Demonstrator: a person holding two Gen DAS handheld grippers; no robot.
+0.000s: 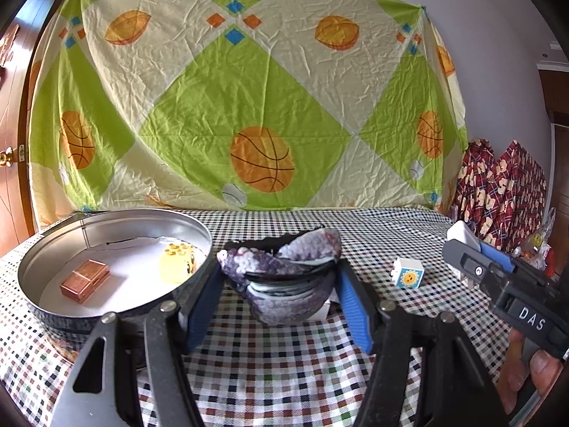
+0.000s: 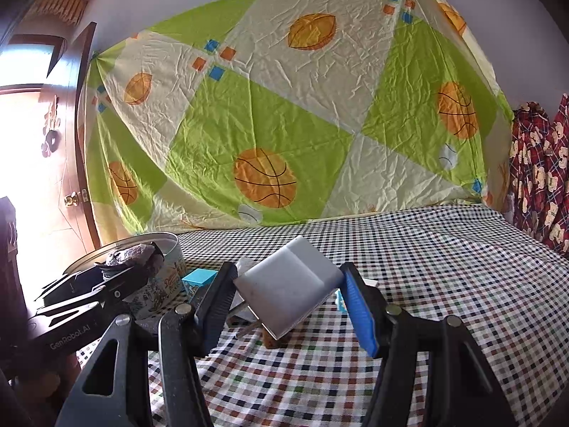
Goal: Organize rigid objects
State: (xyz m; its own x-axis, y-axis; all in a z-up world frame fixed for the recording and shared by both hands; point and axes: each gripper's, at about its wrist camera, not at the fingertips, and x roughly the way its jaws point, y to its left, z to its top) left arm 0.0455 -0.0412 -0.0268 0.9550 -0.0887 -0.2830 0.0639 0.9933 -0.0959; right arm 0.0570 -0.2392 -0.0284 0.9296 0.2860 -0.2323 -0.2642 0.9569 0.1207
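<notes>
My left gripper [image 1: 279, 299] is shut on a dark purple-grey speckled lump with folded edges [image 1: 284, 277], held just above the checked tablecloth, right of a round metal tin [image 1: 53, 306]. The tin holds a copper block [image 1: 84, 280] and a yellow toy brick [image 1: 177, 262]. My right gripper [image 2: 288, 302] is shut on a white plug-in charger [image 2: 291, 291], tilted, prongs pointing down-left. A white cube with a sun face [image 1: 408, 273] sits on the cloth between the two grippers. The right gripper shows in the left view [image 1: 498, 274].
A blue block [image 2: 199, 277] lies by the tin [image 2: 167, 270] behind the right gripper's left finger. A sheet with basketball print hangs behind the table. Red patterned fabric [image 1: 505, 185] is piled at the far right.
</notes>
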